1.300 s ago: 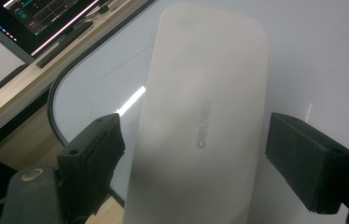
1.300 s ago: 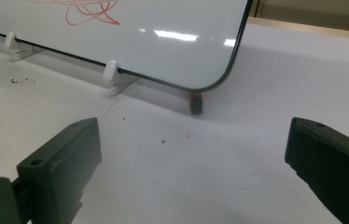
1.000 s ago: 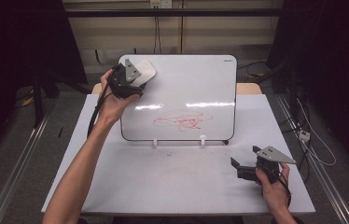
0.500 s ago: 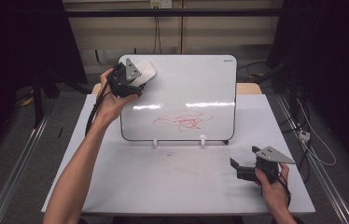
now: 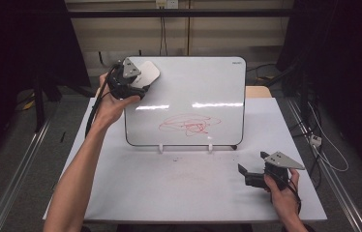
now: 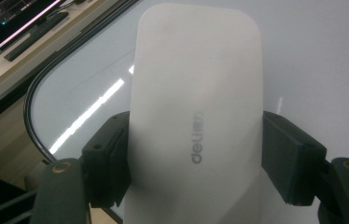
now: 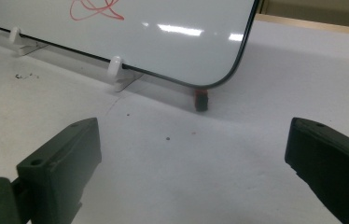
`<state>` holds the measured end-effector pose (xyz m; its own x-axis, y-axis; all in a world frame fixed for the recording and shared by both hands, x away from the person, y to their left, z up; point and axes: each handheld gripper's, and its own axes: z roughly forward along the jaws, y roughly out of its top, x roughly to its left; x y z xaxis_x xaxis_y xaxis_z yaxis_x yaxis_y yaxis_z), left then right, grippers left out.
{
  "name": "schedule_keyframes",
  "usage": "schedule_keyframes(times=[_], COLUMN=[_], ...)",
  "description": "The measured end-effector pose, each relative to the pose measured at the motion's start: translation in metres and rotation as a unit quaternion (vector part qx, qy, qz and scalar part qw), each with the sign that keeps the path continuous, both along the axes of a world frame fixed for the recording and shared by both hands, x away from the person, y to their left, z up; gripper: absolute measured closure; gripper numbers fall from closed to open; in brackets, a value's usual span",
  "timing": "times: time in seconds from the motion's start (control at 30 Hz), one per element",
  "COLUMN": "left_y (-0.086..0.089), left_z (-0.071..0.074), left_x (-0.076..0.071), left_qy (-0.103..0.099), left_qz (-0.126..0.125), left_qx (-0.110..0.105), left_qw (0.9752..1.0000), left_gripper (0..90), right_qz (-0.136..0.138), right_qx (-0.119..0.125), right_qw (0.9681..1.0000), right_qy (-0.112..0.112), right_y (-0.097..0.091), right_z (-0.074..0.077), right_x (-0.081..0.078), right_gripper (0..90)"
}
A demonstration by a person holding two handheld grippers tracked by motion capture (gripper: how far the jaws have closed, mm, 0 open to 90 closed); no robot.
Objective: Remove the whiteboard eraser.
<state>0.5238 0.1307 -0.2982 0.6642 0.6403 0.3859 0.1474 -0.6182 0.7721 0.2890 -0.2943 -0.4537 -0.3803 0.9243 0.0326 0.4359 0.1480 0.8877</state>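
A whiteboard (image 5: pixel 193 82) stands upright on two white feet on the table, with a red scribble (image 5: pixel 188 124) low on its face. My left gripper (image 5: pixel 138 83) is at the board's top left corner, shut on a white eraser (image 5: pixel 148 72) that lies flat against the board. In the left gripper view the eraser (image 6: pixel 196 93) sits between both jaws of that gripper (image 6: pixel 196 158). My right gripper (image 5: pixel 248 175) rests low over the table in front of the board's right end, open with nothing in it (image 7: pixel 193 154). The scribble (image 7: pixel 95 9) shows at the top of the right gripper view.
The white table (image 5: pixel 169 193) has faint red smudges and dark specks in front of the board. A small red and black object (image 7: pixel 201 100) pokes out under the board's lower right corner. A white foot (image 7: pixel 114 65) holds the board's bottom edge.
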Motion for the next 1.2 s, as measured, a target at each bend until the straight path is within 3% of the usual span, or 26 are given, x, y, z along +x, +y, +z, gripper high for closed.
schedule_keyframes(times=[0.27, 0.3, 0.63, 1.03, 1.2], left_y=[0.007, 0.008, 0.010, 0.021, 0.021], left_z=[0.000, 0.000, 0.005, -0.002, -0.008], left_x=[-0.002, -0.003, -0.021, -0.041, -0.046], left_qy=[0.017, 0.019, 0.008, -0.001, 0.001], left_qz=[-0.003, -0.004, -0.024, -0.009, -0.008], left_qx=[-0.022, -0.034, -0.047, -0.089, -0.087], left_qw=[0.9996, 0.9992, 0.9986, 0.9960, 0.9962], left_gripper=[30.7, 30.8, 30.8, 30.8, 30.8], right_qz=[-0.002, -0.003, -0.004, 0.001, -0.001], right_qx=[0.002, 0.002, 0.005, 0.000, 0.002], right_qw=[1.0000, 1.0000, 1.0000, 1.0000, 1.0000], right_qy=[-0.001, 0.000, 0.002, -0.001, -0.001], right_y=[0.001, 0.001, 0.003, 0.003, 0.001], right_z=[0.000, 0.001, 0.000, 0.000, 0.000], right_x=[0.001, 0.002, 0.004, 0.002, 0.001], right_gripper=[3.4, 3.4, 3.6, 3.6, 3.6])
